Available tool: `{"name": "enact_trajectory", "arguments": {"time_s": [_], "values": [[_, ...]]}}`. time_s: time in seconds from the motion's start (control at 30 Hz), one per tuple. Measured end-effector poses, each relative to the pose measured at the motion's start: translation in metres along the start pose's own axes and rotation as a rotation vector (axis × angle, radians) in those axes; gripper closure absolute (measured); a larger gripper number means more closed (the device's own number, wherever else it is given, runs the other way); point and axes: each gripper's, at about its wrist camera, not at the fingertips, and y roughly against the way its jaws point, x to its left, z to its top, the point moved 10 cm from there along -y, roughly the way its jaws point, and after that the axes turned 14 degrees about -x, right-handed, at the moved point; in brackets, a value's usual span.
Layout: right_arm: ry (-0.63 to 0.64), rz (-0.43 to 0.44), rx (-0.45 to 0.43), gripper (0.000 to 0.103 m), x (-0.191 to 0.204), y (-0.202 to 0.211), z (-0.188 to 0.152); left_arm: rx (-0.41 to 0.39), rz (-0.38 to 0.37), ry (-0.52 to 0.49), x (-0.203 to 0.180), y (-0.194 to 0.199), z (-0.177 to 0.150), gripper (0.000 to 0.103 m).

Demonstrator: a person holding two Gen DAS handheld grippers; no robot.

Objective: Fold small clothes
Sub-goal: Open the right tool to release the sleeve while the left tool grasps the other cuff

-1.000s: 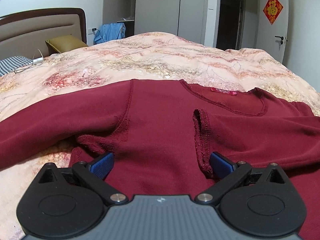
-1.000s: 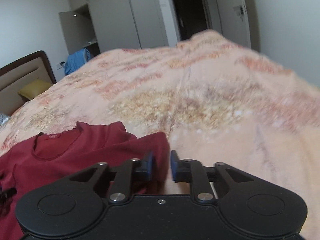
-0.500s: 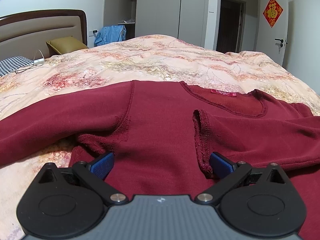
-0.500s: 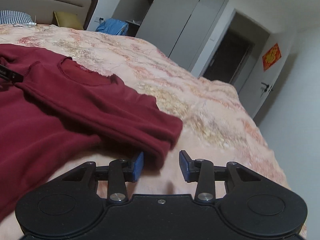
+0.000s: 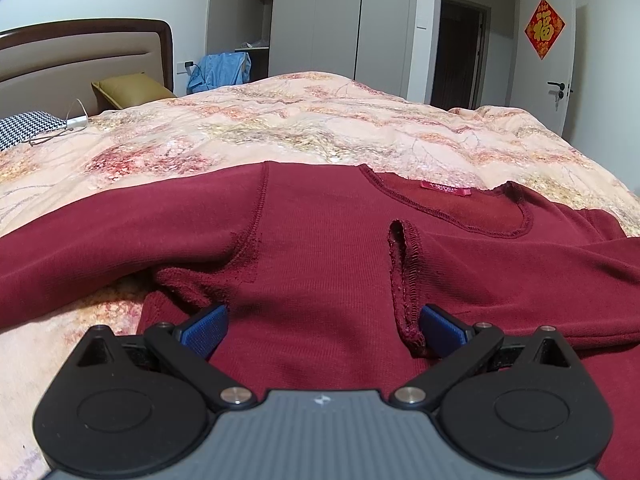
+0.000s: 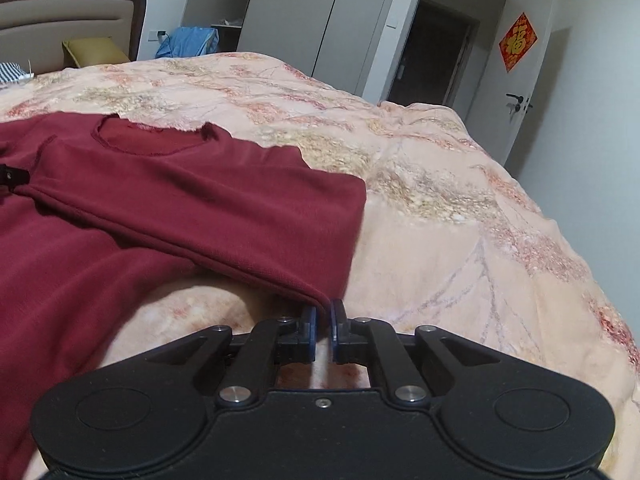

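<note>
A dark red long-sleeved shirt (image 5: 320, 240) lies on the bed, neck opening with its red label (image 5: 444, 190) facing away. One sleeve is folded across the chest; its cuff (image 5: 404, 280) lies just inside my left gripper's right pad. My left gripper (image 5: 322, 326) is open, low over the shirt body. In the right wrist view the shirt (image 6: 180, 200) fills the left side. My right gripper (image 6: 323, 316) is shut on the folded edge of the shirt at the near right corner (image 6: 316, 294).
The floral peach duvet (image 6: 460, 240) covers the bed. A headboard (image 5: 80, 56), an olive pillow (image 5: 128, 88) and a checked pillow (image 5: 24, 128) are at the far left. Wardrobes, a blue garment (image 5: 220, 70) and a door are behind the bed.
My right gripper swung round to the shirt's right edge, opened around the fold, then closed on it. The left gripper has barely moved and stays open.
</note>
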Motion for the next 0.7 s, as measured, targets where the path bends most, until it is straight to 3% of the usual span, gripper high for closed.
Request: {"name": "enact_trajectory", "arguments": {"time_s": [0.13, 0.2, 0.27, 0.33, 0.4, 0.47, 0.6, 0.7], "values": [[-0.020, 0.018, -0.033, 0.068, 0.003, 0.016, 0.010, 0.005, -0.018, 0.037, 0.003, 0.004, 0.004, 0.000], [-0.032, 0.039, -0.060, 0.044, 0.007, 0.028, 0.014, 0.003, -0.025, 0.090, 0.010, 0.014, 0.012, 0.000], [-0.059, 0.065, -0.086, 0.030, 0.012, 0.039, 0.016, 0.001, -0.015, 0.148, 0.023, 0.028, 0.020, 0.000], [-0.095, 0.075, -0.106, 0.024, 0.015, 0.050, 0.017, 0.010, -0.031, 0.192, 0.039, 0.046, 0.026, 0.000], [-0.166, 0.101, -0.133, 0.009, 0.017, 0.063, 0.016, 0.005, -0.024, 0.212, 0.060, 0.066, 0.029, 0.000], [-0.244, 0.129, -0.158, 0.001, 0.019, 0.076, 0.015, -0.004, 0.009, 0.223, 0.087, 0.090, 0.029, 0.000], [-0.321, 0.183, -0.184, 0.001, 0.027, 0.097, 0.008, -0.001, 0.145, 0.239, 0.159, 0.131, 0.015, 0.000], [-0.329, 0.191, -0.181, 0.001, 0.034, 0.103, -0.003, 0.022, 0.245, 0.353, 0.221, 0.152, -0.001, 0.000]]}}
